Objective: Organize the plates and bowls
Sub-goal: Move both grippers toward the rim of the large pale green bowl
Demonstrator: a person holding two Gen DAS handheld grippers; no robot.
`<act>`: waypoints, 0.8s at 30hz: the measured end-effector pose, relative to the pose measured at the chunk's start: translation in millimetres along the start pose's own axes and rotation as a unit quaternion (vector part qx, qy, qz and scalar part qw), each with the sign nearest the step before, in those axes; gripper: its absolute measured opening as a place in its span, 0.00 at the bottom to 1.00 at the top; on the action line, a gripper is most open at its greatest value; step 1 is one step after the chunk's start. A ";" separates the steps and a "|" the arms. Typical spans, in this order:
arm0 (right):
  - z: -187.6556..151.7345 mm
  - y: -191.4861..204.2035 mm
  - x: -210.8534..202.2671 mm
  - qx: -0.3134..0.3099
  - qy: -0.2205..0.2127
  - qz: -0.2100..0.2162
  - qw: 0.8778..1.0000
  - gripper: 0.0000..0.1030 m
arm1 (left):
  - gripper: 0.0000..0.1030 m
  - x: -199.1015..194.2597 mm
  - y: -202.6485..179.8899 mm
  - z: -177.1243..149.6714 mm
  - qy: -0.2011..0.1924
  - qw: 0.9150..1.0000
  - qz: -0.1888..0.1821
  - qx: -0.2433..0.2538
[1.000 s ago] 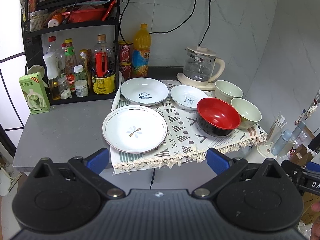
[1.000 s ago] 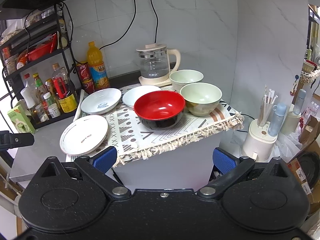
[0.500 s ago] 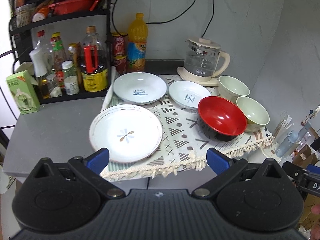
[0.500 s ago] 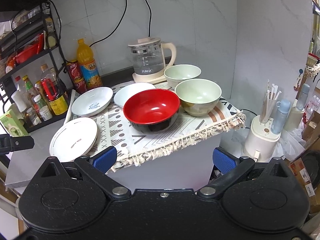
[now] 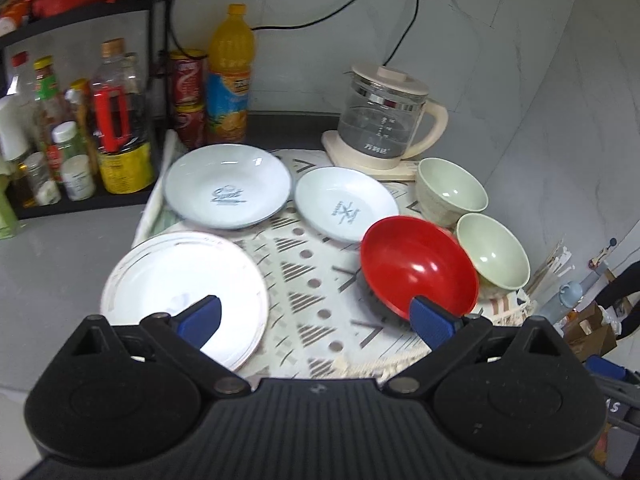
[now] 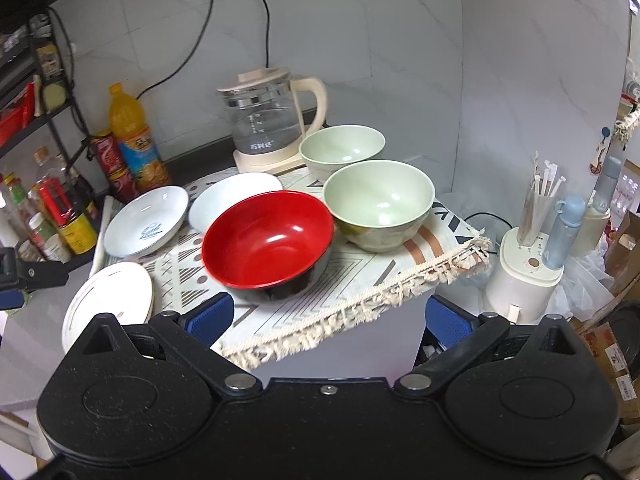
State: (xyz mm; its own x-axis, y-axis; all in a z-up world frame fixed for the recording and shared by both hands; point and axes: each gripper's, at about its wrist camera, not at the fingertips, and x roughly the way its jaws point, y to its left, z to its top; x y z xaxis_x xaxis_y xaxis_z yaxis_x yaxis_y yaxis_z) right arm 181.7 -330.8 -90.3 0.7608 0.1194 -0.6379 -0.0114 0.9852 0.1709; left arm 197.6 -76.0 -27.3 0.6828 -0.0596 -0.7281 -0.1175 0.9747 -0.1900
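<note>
Left wrist view: the left tool [image 5: 316, 318] hovers wide and empty above the tabletop's near edge, one blue pad over the flat white plate [image 5: 184, 292], the other at the glossy red bowl [image 5: 418, 266], likely choosing.

Right wrist view: the right tool [image 6: 328, 318], wide and empty, hangs off the fringed patterned cloth [image 6: 360, 284], lined up on that bowl; two pale green bowls [image 6: 378, 202] sit near the right corner.

Left tool [image 5: 316, 320]: matte black, speckled body, ribbed centre panel, two round hub housings with recessed discs.
Left tool fingers [image 5: 200, 318]: blue ridged pads on black angled arms.
Right tool [image 6: 328, 316]: same black build, smooth centre panel, one small screw at its top edge.
Right tool fingers [image 6: 446, 322]: blue ridged pads.
Fasteners: silver round pivot bolts at each arm joint.
</note>
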 end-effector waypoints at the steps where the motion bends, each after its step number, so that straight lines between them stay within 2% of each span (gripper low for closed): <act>1: 3.4 -0.7 6.0 0.000 0.003 -0.005 1.000 1.00 | 0.97 5.9 -2.1 4.6 0.001 1.000 -0.003 0.002; 16: 47.8 -15.7 65.6 0.030 0.025 -0.031 0.999 1.00 | 0.97 96.9 -48.6 67.5 0.048 0.997 -0.034 0.047; 24: 59.6 -37.8 89.6 0.065 0.038 -0.055 0.996 1.00 | 0.97 140.9 -82.5 87.8 0.083 0.991 -0.078 0.068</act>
State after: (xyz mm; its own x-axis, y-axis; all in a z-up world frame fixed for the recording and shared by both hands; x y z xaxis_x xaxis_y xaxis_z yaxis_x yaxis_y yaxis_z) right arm 289.0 -364.7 -109.2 0.7020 0.0247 -0.7118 0.1582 0.9690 0.1897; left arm 366.7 -145.8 -56.4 0.5554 -0.2348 -0.7977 0.0866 0.9704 -0.2254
